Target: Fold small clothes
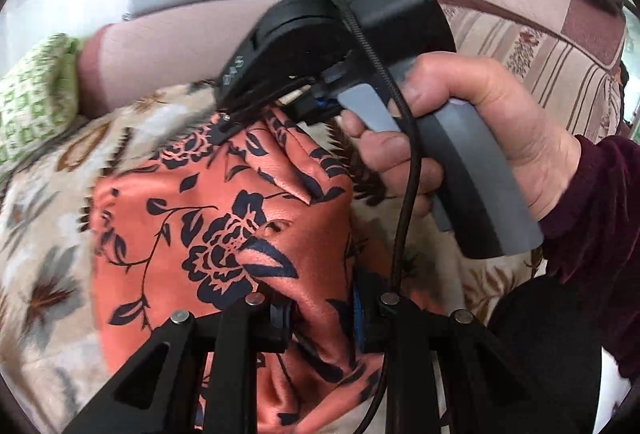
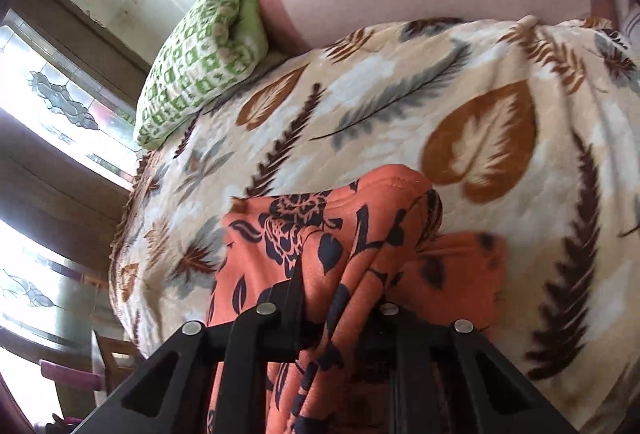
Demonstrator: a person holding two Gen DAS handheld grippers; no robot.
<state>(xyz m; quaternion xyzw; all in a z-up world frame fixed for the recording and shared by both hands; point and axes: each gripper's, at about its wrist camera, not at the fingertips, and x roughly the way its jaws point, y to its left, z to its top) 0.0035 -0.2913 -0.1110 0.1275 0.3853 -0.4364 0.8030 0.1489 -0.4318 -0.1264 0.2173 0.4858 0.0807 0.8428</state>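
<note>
A: Where was the orange flowered garment (image 1: 224,234)?

B: It lay over the leaf-print blanket (image 2: 360,106) on the bed, and part of it was lifted. The left gripper (image 1: 320,318) was closed on a bunch of the cloth. The right gripper (image 2: 340,314) also pinched a gathered edge.

A: Why two grips together?

B: I think it was to keep the cloth stretched between them, so that a fold could come straight. The right hand (image 1: 472,138) was tight around its handle, near the green pillow (image 2: 200,54) side.
</note>
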